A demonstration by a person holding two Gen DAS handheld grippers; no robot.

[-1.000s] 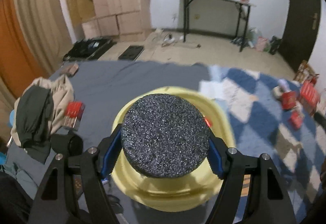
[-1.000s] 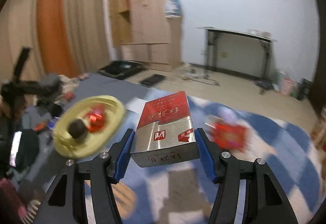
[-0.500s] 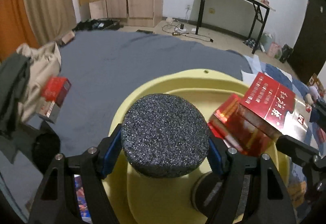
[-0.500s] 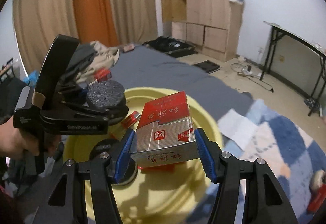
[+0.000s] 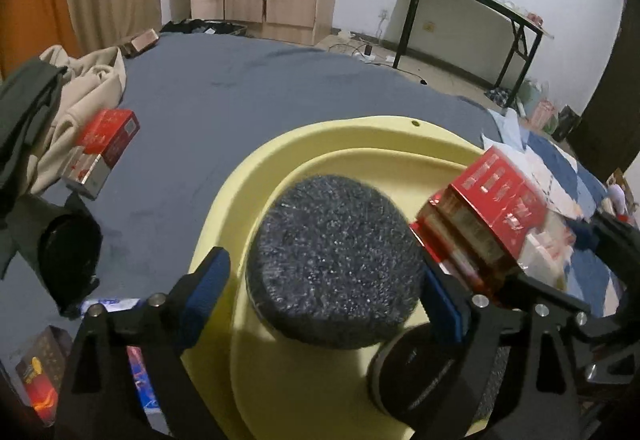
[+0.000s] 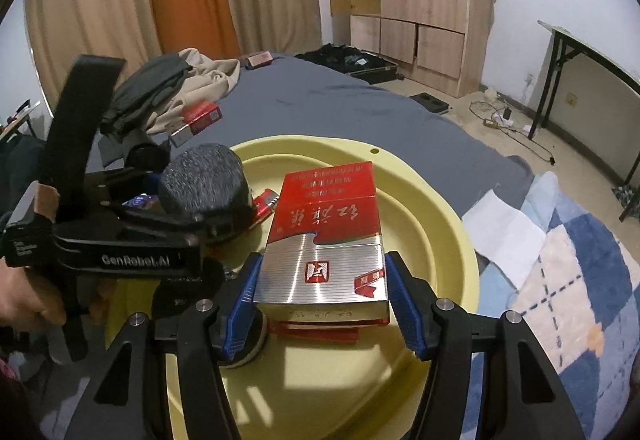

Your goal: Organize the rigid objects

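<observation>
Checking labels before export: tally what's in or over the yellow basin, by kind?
Red boxes: 2, a red-and-silver box above a glossy red box
Dark round discs: 2, a speckled foam disc and a black disc
Total: 4, all in or over the basin

The rough, speckled dark foam disc [image 5: 334,260] looks matt; the carton [image 6: 322,240] is glossy red card with brushed silver foil; the yellow basin [image 6: 432,207] is smooth plastic on grey cloth bedding [image 5: 224,107]
</observation>
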